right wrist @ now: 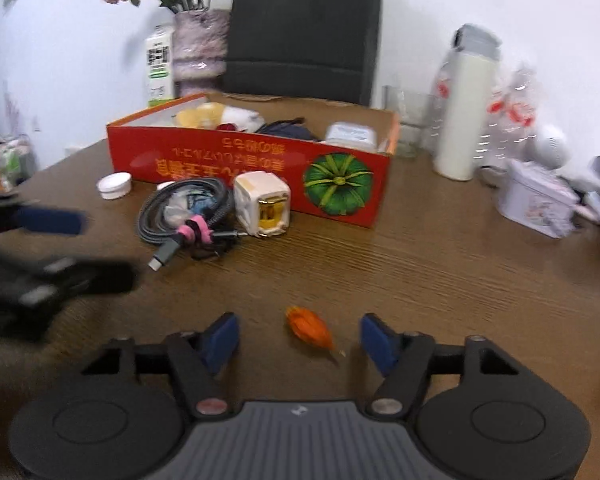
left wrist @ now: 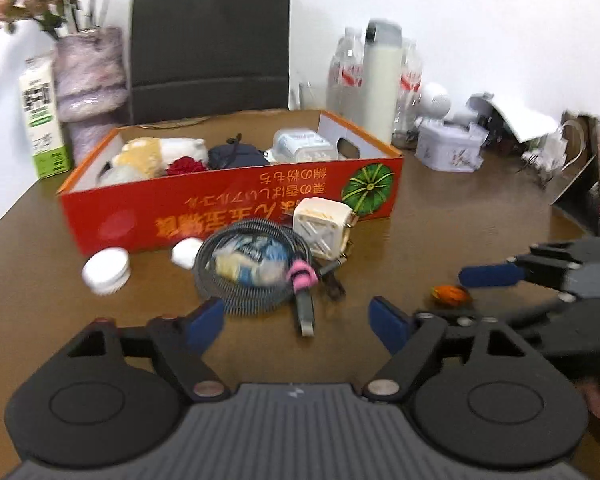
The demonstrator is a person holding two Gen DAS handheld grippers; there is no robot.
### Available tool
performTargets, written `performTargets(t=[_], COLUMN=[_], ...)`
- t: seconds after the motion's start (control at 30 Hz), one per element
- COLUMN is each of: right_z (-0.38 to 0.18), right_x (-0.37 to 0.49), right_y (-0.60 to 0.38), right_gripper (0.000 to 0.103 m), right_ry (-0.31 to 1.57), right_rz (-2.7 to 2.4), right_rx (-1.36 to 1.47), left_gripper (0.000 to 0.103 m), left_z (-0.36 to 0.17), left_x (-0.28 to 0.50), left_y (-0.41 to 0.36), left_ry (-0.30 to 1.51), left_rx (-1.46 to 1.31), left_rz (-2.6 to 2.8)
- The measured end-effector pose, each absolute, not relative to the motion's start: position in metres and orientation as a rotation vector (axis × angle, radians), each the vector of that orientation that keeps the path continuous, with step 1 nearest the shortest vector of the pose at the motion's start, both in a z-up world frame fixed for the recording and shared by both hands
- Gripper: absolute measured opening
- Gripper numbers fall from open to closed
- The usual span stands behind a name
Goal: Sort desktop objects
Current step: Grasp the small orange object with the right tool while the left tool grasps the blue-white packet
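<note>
While both fingers stand open and empty, the right gripper [right wrist: 298,340] could crush the orange piece [right wrist: 309,328], low centre.

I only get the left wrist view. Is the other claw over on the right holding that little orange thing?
Observer: No. In the right wrist view the orange thing lies on the table between the pads of the right claw, which stand open, and neither pad touches it.
Visitor: And the white charger beside the cable, does it look the same from there?
Observer: No. From that side it shows a yellow face with metal prongs, turned towards the right claw.
</note>
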State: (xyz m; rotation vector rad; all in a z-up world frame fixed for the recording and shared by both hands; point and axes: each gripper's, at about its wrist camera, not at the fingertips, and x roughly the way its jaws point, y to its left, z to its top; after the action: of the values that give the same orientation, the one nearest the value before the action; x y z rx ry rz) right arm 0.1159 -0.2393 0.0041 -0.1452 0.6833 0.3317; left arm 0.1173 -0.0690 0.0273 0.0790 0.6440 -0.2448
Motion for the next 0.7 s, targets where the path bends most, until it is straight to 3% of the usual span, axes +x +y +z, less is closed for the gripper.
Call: performTargets(t=[0.03,0.1,0.17,0.27,0.3,0.33,0.7], right_z=[0.004,0.004,0.004,0.004,0.005,0.005,0.015], right_x=[0.12,0.12,0.118,0.115,0.113,0.112,0.096], right_y=[-0.241,-0.244,-0.245,-0.246,-0.245,-0.244,-0.245], right_gripper=[0.056,0.029,0.016,0.015,0.015,0.015,0.015], right_ry=[0.691,0.678,0.667,0.665,0.663,0.662,0.601], right_rz=[0.347,0.364,0.368,0.387,0.39,0.394,0.406], right_rx=[-0.129,-0.109,-0.102,-0.08,-0.076,-0.073,-0.053], left_gripper=[0.072,0.06,0.057,0.039,0.022,0.011,0.009], left_z=[0.024,0.016,0.015,0.016,0.019,0.022,0.077], left_x=[0.128,0.146,0.148,0.151,0.148,0.143,0.041], left_y=[-0.072,-0.074,-0.076,-0.082,-0.083,-0.085,-0.06], left_ry=[0.667,0.737,0.717,0.721,0.719,0.723,0.599], left_rx=[0.086,0.084,0.105,0.16,0.155,0.155,-0.014], left_rz=[-0.242,-0.243,-0.224,-0.223,-0.229,-0.241,-0.17])
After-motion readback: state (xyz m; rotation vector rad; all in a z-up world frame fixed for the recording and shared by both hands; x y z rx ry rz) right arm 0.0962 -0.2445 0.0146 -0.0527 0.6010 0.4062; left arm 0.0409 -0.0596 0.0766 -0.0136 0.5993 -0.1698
